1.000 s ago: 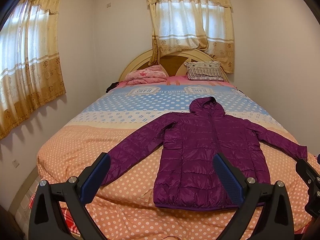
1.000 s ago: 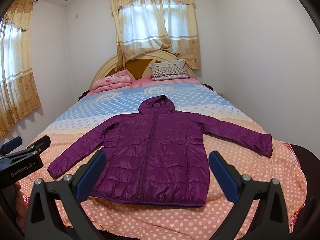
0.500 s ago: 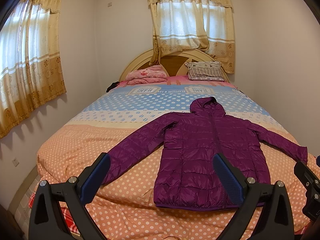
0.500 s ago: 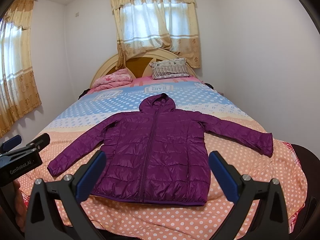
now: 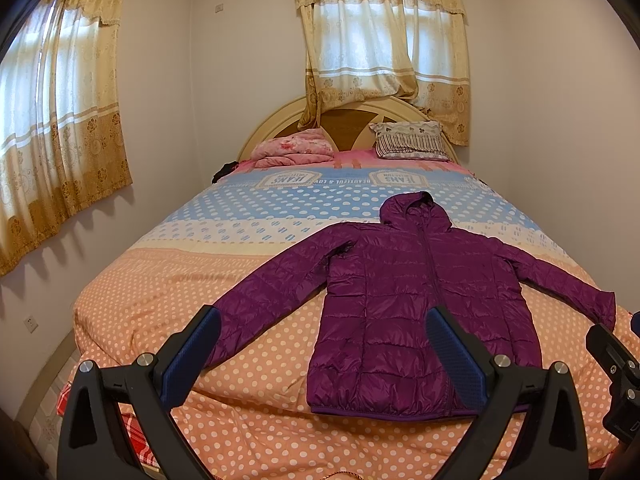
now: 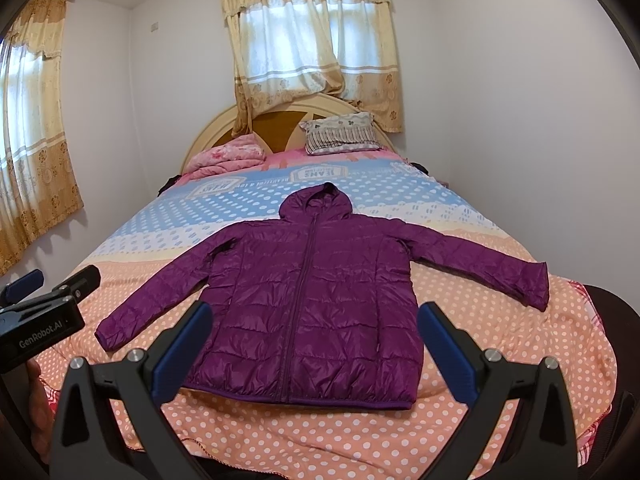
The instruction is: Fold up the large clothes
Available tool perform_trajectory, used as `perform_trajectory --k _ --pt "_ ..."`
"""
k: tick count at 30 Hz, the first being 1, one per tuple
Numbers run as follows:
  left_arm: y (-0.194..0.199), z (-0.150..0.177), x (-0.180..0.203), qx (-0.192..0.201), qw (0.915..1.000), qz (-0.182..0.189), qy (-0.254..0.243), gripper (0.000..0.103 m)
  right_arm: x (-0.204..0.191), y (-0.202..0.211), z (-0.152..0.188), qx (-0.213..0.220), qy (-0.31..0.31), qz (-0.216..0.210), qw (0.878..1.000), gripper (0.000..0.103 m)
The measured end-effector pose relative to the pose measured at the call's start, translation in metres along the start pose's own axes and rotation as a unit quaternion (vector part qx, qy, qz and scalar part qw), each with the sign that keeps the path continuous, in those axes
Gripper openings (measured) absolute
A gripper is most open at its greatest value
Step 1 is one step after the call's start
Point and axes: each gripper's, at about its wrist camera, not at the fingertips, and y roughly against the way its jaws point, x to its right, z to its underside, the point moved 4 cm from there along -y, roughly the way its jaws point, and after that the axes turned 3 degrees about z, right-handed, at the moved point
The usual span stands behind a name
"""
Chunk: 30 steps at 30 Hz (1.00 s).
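Note:
A purple quilted hooded jacket (image 5: 420, 300) (image 6: 316, 296) lies flat and face up on the bed, zipped, sleeves spread to both sides, hem toward me. My left gripper (image 5: 324, 356) hovers open before the bed's foot, its fingers framing the jacket's left sleeve end and hem. My right gripper (image 6: 316, 352) is also open and empty, held in front of the jacket's hem. Each gripper's black body shows at the edge of the other's view. Neither touches the cloth.
The bed (image 5: 160, 292) carries a dotted orange, cream and blue cover. A pink folded blanket (image 5: 296, 150) and a striped pillow (image 5: 412, 146) rest at the headboard. Curtained windows are on the left and back walls; a white wall runs close along the right.
Both views have drifted only slightly; the right wrist view has tilted a little. The jacket lies unchanged and both grippers stay open.

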Motion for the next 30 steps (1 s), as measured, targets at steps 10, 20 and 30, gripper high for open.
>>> perform_trajectory --k 10,20,30 --pt "0.0 0.0 0.0 -0.001 1.0 0.001 0.0 0.102 -0.001 -0.001 0.002 -0.002 -0.001 -0.001 1.0 0.103" --pt "0.0 0.001 -0.001 -0.002 1.0 0.001 0.0 0.102 0.0 -0.006 0.002 -0.011 -0.004 -0.004 1.0 0.103" --pt "-0.023 0.01 0.0 -0.014 0.9998 -0.004 -0.012 0.102 0.019 -0.021 0.004 -0.016 -0.021 -0.027 0.999 0.103"
